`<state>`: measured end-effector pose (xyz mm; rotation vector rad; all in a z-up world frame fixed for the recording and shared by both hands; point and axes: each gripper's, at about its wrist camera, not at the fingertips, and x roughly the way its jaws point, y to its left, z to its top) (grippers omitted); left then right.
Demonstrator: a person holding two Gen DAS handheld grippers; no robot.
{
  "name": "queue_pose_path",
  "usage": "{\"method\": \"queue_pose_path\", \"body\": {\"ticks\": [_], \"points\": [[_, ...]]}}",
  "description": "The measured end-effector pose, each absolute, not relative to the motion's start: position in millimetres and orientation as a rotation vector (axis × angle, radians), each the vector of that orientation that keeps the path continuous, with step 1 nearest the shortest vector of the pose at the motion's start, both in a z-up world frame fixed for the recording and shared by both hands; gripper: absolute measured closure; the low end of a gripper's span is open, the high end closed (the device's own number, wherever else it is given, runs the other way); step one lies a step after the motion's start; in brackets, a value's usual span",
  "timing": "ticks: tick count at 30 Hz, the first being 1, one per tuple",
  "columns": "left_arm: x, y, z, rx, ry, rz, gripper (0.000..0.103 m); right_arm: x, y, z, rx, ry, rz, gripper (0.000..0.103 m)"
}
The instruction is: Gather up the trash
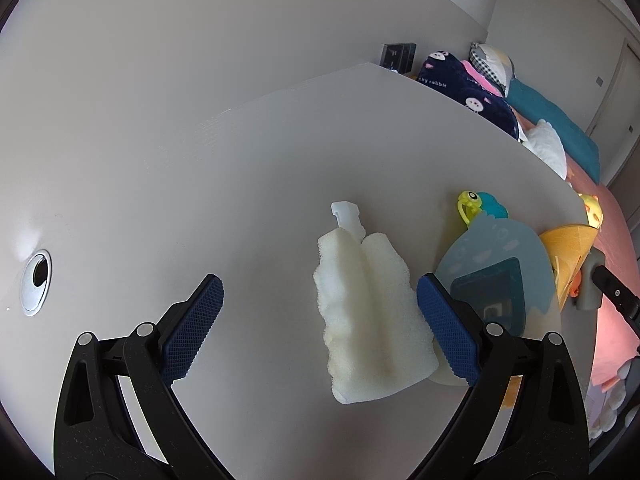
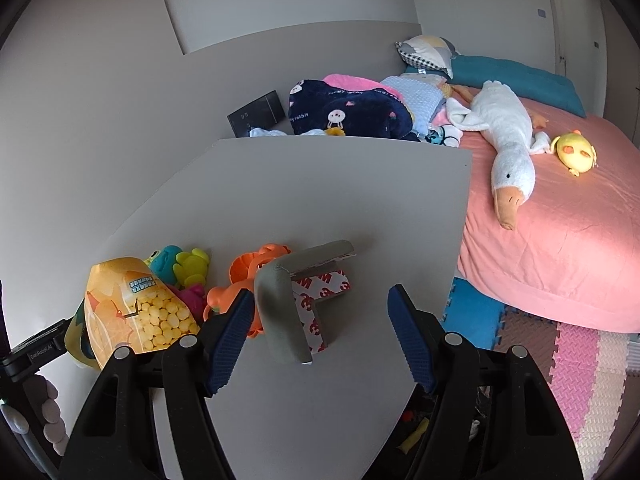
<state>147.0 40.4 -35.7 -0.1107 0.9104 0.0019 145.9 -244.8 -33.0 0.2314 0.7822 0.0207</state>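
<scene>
Trash here means two loose scraps on the white surface (image 1: 168,168): a torn block of white foam (image 1: 366,316) and a grey corner guard (image 2: 288,300) with red-printed sticky backing. The foam lies just ahead of the left claw (image 1: 318,324), between its spread blue pads and nearer the right-hand pad, which it seems to brush; nothing is pinched, so that claw is released. Just beside the foam, on the side toward the bed, sits a blue snack pouch (image 1: 500,276) with small plastic toys behind it.

The right claw (image 2: 320,332) is also released. The guard lies between its pads, hard against the left-hand one, with a wide gap to the other.

Likely trouble: closing off-centre would shove either scrap sideways rather than trap it. The foam could be pushed into the pouch, and the left claw could catch the pouch too. The guard could slide into the orange toy (image 2: 248,276) or the yellow snack bag (image 2: 140,308) just beside it. Its exposed adhesive may cling to a pad and refuse to drop later. Foam this soft may also crumble or slip if only an edge is caught.
</scene>
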Motion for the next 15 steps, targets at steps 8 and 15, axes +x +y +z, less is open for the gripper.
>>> {"method": "queue_pose_path", "body": {"ticks": [8,15], "points": [[148.1,35.0,-42.6,-0.100,0.928,-0.024,0.031,152.6,-235.2,-41.8,0.227,0.807,0.062,0.067],[144.7,29.1,-41.6,-0.125,0.914,-0.100,0.064,138.9,-229.8,-31.1,0.186,0.781,0.075,0.090]]}}
